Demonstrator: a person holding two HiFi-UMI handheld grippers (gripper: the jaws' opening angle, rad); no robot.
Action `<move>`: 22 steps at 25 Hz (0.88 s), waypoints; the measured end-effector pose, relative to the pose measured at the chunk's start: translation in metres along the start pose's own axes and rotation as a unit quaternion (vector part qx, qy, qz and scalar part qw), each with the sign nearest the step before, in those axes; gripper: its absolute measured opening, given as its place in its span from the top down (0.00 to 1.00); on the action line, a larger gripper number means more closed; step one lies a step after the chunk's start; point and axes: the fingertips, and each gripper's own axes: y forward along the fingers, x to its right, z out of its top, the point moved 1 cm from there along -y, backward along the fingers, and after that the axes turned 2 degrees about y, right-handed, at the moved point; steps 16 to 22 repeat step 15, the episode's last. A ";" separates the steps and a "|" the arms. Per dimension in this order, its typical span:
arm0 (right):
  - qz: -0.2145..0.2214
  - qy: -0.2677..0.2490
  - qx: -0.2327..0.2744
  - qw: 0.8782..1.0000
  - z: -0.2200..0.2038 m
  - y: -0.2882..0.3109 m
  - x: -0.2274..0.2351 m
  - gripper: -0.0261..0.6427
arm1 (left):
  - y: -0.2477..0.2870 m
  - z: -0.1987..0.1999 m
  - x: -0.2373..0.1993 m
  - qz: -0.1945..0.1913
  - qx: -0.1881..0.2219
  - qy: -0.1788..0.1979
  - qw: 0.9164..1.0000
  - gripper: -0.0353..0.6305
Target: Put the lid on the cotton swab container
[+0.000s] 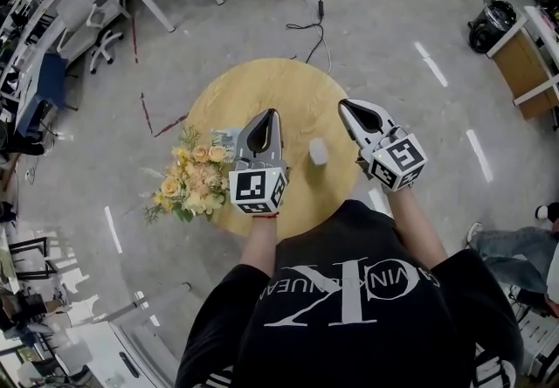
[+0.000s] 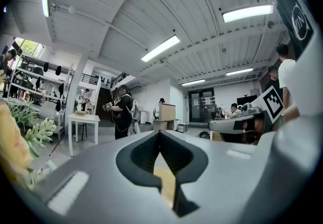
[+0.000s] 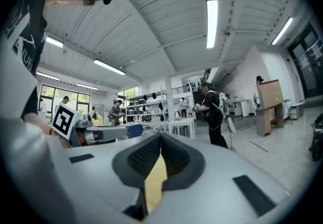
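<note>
The cotton swab container stands between the left gripper and right gripper, both closed and empty, nearer the person than either tip.

Container: a small, pale whitish plastic cotton swab container is standing upright.
Place: it is sitting on the round light wooden table, slightly right of the middle.
Lid: it is showing too small to tell.

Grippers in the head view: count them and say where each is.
2. The left gripper is over the table, beside the flowers; the right gripper is over the table's right side.
</note>
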 end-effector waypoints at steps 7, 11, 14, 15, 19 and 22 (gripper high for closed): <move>0.001 0.003 -0.002 1.000 -0.002 -0.001 0.000 0.94 | 0.000 -0.002 0.001 0.002 -0.003 0.000 1.000 0.93; 0.000 0.004 -0.004 1.000 -0.004 0.000 0.001 0.94 | 0.001 -0.003 0.001 0.003 -0.004 -0.001 1.000 0.93; 0.000 0.005 -0.004 1.000 -0.004 0.001 0.004 0.94 | 0.003 -0.003 0.000 0.004 -0.004 -0.001 1.000 0.93; 0.000 0.005 -0.004 1.000 -0.003 0.002 0.005 0.94 | 0.004 -0.003 -0.001 0.005 -0.004 -0.002 1.000 0.93; 0.000 0.005 -0.004 1.000 -0.003 0.002 0.005 0.94 | 0.004 -0.003 -0.001 0.005 -0.004 -0.002 1.000 0.93; 0.000 0.005 -0.004 1.000 -0.003 0.002 0.005 0.94 | 0.004 -0.003 -0.001 0.005 -0.004 -0.002 1.000 0.93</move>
